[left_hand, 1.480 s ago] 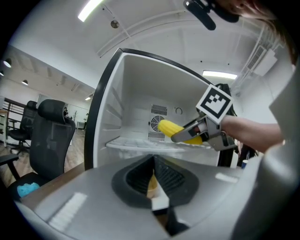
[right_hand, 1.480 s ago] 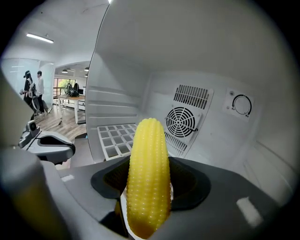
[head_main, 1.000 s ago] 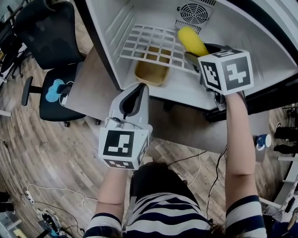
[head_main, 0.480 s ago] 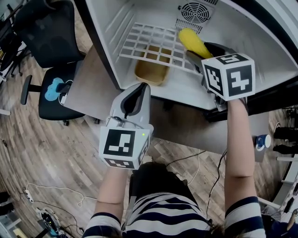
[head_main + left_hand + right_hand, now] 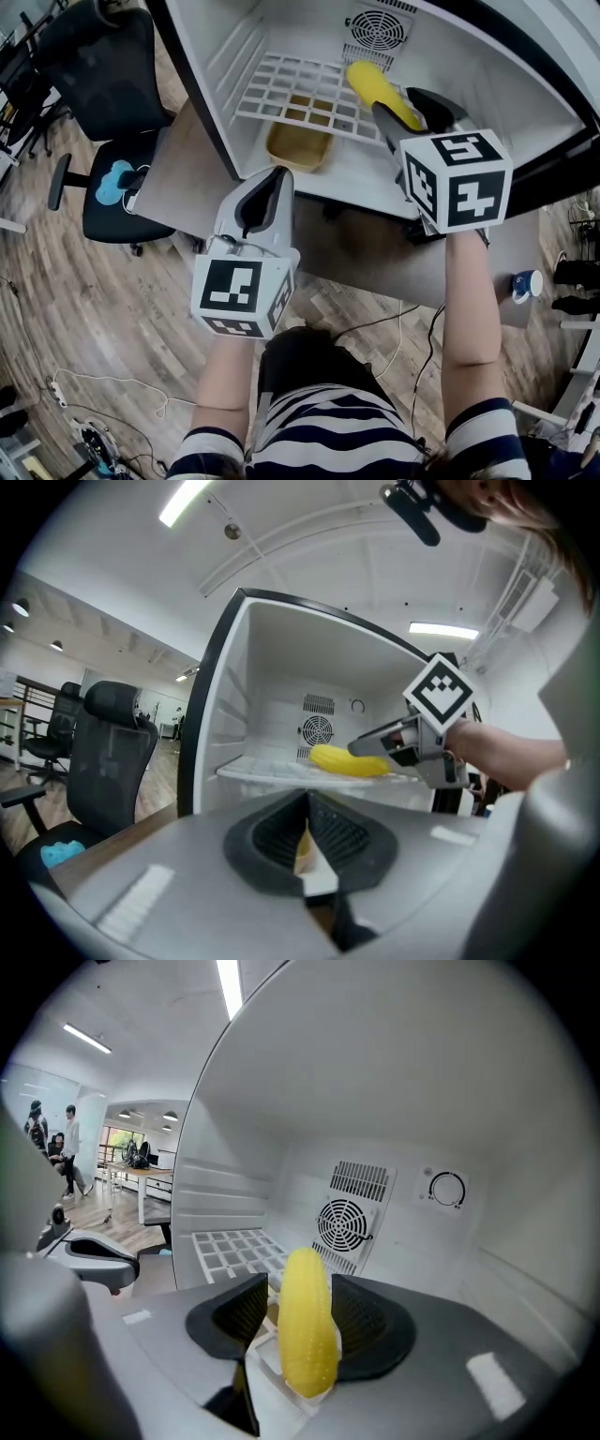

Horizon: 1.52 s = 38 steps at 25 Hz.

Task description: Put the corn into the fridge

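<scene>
Yellow, firm and light by the look of it, the corn (image 5: 380, 86) lies on the wire shelf (image 5: 281, 84) at the far right of the fridge (image 5: 487, 89). The right gripper (image 5: 410, 111) straddles its near end; its jaws have just been closing, though a gap shows beside one pad. Its rounded, waxy skin may roll, so mid-length is the safest hold. The left gripper (image 5: 278, 176) is closed and empty.

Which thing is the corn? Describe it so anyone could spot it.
In the open white fridge, find the wire shelf. The corn lies at its right end, before the round fan grille. It alone is bright yellow and long; the tray below is dull tan.
</scene>
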### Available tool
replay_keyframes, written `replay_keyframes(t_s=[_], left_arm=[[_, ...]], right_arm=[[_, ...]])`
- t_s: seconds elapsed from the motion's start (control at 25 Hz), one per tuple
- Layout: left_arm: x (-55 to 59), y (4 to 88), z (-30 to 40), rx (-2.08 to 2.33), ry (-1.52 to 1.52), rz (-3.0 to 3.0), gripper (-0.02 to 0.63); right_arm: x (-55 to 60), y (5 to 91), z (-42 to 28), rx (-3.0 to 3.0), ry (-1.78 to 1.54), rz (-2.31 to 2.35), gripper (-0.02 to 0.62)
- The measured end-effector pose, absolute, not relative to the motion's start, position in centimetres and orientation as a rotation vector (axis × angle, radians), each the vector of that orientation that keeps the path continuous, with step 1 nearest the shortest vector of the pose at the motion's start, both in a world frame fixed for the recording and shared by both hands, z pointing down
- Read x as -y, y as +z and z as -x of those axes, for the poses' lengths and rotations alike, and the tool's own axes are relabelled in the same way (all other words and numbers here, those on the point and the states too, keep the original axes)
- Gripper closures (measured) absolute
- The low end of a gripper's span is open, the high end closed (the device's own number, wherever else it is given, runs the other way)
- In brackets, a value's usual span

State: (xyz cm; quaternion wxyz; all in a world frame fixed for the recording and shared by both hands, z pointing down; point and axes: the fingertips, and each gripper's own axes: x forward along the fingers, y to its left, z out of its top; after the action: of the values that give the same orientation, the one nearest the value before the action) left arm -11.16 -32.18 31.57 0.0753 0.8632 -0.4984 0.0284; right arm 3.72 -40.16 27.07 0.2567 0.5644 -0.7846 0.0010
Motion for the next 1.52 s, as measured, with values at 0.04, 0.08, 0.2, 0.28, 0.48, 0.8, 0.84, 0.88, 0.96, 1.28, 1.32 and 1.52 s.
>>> replay_keyframes(t_s=[0.04, 0.08, 0.2, 0.28, 0.48, 0.8, 0.84, 0.88, 0.96, 1.28, 1.32, 1.52], left_arm=[[31.8, 31.1, 11.0, 1.506, 0.076, -2.589, 0.606], [31.3, 30.8, 10.9, 1.518, 0.070, -2.587, 0.606], [29.7, 29.8, 10.7, 1.549, 0.064, -2.581, 0.606], [28.7, 29.0, 10.8, 1.578, 0.047, -2.576, 0.606], [26.2, 28.1, 10.8, 1.638, 0.029, -2.568, 0.606], [22.5, 27.5, 9.9, 1.665, 0.068, -2.562, 0.606], [22.0, 27.4, 9.7, 1.665, 0.072, -2.561, 0.606], [21.6, 27.3, 9.6, 1.666, 0.075, -2.560, 0.606], [20.8, 27.1, 9.6, 1.670, 0.080, -2.559, 0.606], [18.3, 26.5, 9.1, 1.687, 0.096, -2.557, 0.606], [18.0, 26.5, 9.0, 1.682, 0.096, -2.554, 0.606], [17.0, 26.6, 8.6, 1.613, 0.066, -2.531, 0.606]], right_arm=[[39.6, 26.9, -3.8, 2.138, -0.001, -1.536, 0.381], [39.0, 26.7, -3.9, 2.147, -0.004, -1.540, 0.385], [36.8, 26.3, -4.2, 2.180, 0.000, -1.541, 0.397], [35.4, 26.1, -4.6, 2.203, 0.004, -1.538, 0.407], [32.4, 26.0, -5.6, 2.239, -0.007, -1.555, 0.430], [27.9, 26.3, -7.3, 2.285, 0.019, -1.587, 0.448], [27.3, 26.3, -7.6, 2.289, 0.026, -1.592, 0.450], [26.8, 26.3, -7.8, 2.294, 0.033, -1.598, 0.454], [25.9, 26.4, -8.3, 2.303, 0.049, -1.613, 0.464], [22.3, 27.0, -10.1, 2.330, 0.097, -1.654, 0.483], [21.9, 27.1, -10.2, 2.330, 0.104, -1.657, 0.490], [20.0, 28.7, -10.6, 2.331, 0.179, -1.669, 0.529]])
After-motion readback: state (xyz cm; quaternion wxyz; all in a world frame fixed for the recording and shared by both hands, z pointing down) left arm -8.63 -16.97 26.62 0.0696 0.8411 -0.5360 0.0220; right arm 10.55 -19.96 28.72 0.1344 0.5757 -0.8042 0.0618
